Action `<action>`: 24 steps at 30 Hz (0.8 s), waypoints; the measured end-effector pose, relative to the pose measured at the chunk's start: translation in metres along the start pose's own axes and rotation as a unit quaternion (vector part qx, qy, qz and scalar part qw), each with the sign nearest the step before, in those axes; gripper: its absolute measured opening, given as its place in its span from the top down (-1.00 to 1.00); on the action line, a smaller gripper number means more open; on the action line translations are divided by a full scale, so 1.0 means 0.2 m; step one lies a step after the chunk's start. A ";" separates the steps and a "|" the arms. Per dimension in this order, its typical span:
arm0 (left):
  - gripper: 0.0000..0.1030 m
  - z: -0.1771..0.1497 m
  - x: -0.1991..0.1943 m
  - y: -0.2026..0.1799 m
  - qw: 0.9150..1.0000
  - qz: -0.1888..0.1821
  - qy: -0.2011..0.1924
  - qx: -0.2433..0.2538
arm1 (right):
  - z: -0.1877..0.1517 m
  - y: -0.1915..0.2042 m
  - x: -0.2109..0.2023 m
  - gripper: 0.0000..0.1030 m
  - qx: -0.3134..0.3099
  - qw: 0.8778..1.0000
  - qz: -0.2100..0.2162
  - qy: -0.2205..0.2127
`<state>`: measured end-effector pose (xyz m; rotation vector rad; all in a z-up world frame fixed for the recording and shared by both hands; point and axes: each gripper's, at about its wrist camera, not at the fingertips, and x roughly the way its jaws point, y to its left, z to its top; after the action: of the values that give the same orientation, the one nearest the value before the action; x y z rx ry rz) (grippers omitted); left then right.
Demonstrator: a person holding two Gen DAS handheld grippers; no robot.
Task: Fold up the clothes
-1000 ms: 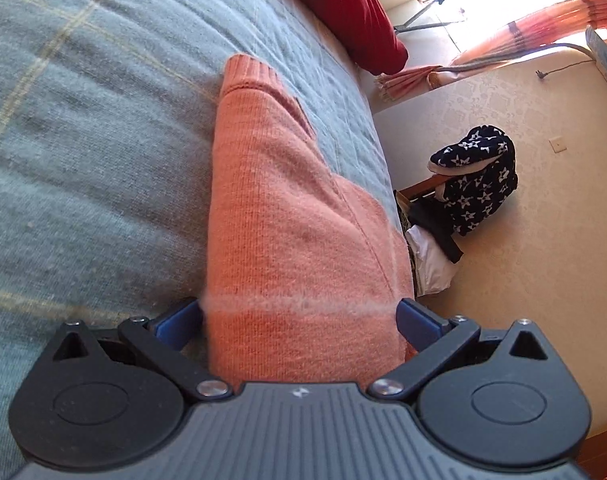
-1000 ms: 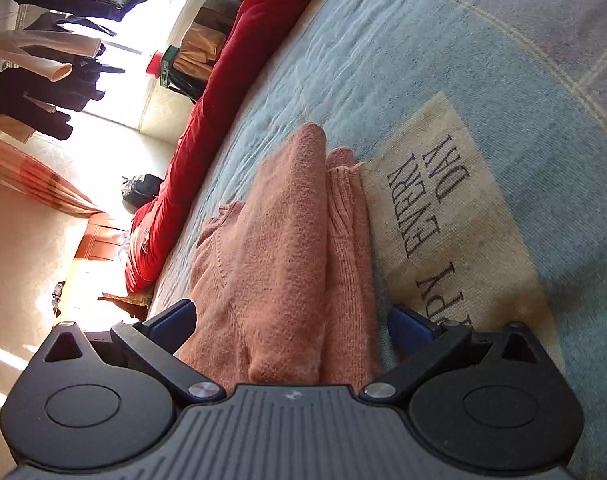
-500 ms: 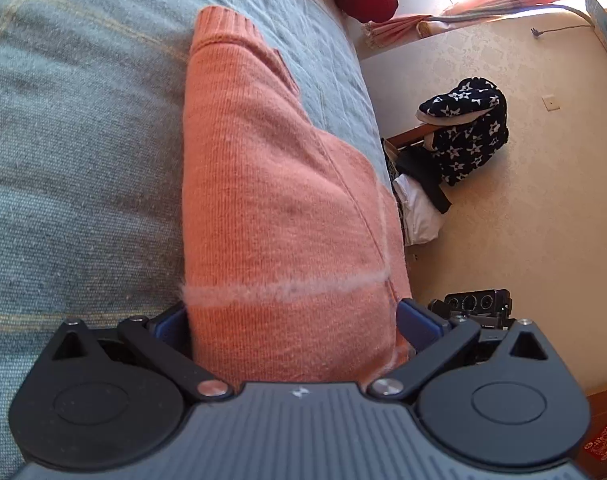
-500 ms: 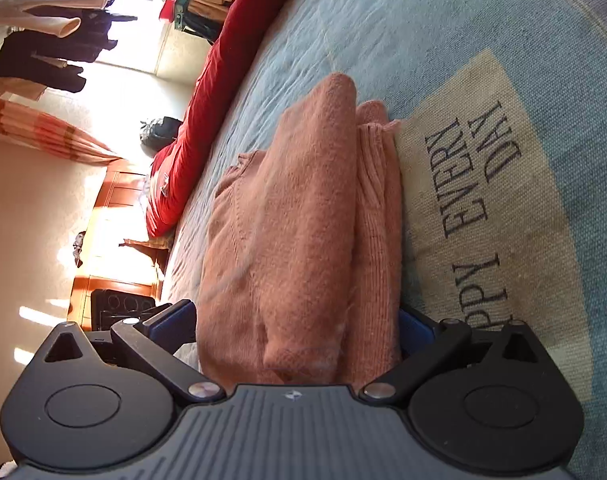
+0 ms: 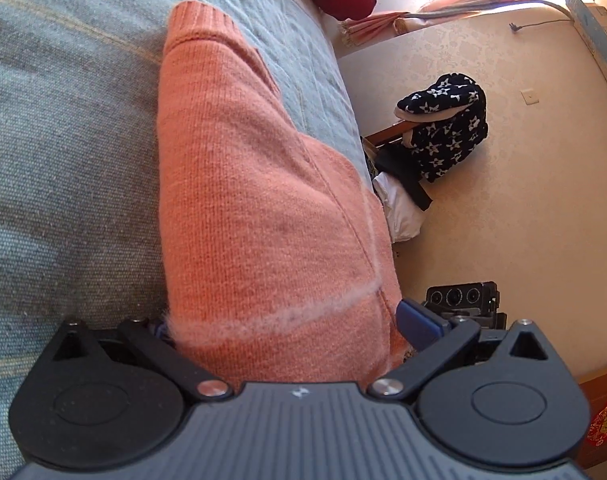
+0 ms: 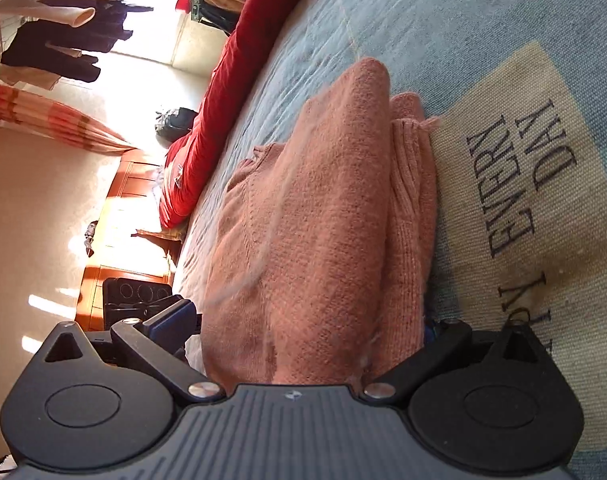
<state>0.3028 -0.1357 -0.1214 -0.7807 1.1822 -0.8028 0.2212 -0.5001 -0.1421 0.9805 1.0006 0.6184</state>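
Left wrist view: the left gripper (image 5: 287, 326) stands spread wide around the near end of the folded orange sweater (image 5: 259, 208), and whether its blue pads press the knit cannot be told, since the pad at 9 o'clock is almost wholly buried behind the fabric and only the one at 3 o'clock (image 5: 417, 322) shows plainly. The sweater runs away toward 12 o'clock on the grey-blue bedspread (image 5: 63, 152), its ribbed cuff at the far end. In the right wrist view the right gripper (image 6: 311, 328) is likewise spread about the thick stacked folds of the same sweater (image 6: 323, 220); its pad at 3 o'clock is hidden under the knit, so contact is uncertain. The sweater's edge lies on a beige patch printed with letters (image 6: 535, 184), whose lowest word is cut off by the tool. A red pillow (image 6: 227, 92) lines the bed toward 11 o'clock. Beyond the bed edge sit a star-patterned dark garment (image 5: 447, 132), a black device (image 5: 463, 300), and clothes hanging by a bright window (image 6: 59, 36), washed out by glare.
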 end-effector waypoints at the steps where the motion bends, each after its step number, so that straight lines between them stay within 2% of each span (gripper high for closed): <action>1: -0.98 0.02 0.01 0.01 1.000 -0.001 -0.005 -0.009 | 0.02 -0.01 0.01 -1.00 0.006 1.000 0.003 -0.003; 3: -0.98 0.05 0.02 0.00 1.000 0.002 -0.013 -0.027 | 0.05 -0.03 0.03 -1.00 0.023 1.000 0.008 -0.010; 5: -0.98 0.04 0.02 -0.03 1.000 0.011 -0.011 -0.019 | 0.07 -0.03 0.03 -1.00 0.035 0.999 0.006 -0.012; 9: -0.98 0.03 -0.03 -0.03 0.999 -0.006 -0.019 -0.025 | 0.04 0.01 0.01 -1.00 0.013 1.000 -0.001 -0.020; 12: -0.96 0.03 -0.04 -0.03 0.999 -0.012 -0.027 -0.038 | 0.02 0.02 0.01 -1.00 0.028 0.999 -0.006 -0.042; 17: -0.96 0.03 -0.08 -0.10 0.999 -0.009 -0.028 -0.012 | 0.01 0.11 0.00 -1.00 0.012 0.999 -0.018 -0.050; 22: -0.96 0.03 -0.13 -0.16 1.000 -0.006 -0.030 0.009 | -0.01 0.20 0.02 -1.00 -0.003 0.998 -0.048 -0.047; 24: -0.96 0.02 -0.16 -0.17 0.999 -0.004 -0.035 0.014 | -0.01 0.21 0.03 -1.00 -0.009 0.998 -0.048 -0.040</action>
<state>0.2976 -0.1253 -0.0770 -0.7854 1.1043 -0.7909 0.2210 -0.4749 -0.1068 0.9290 0.9638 0.5028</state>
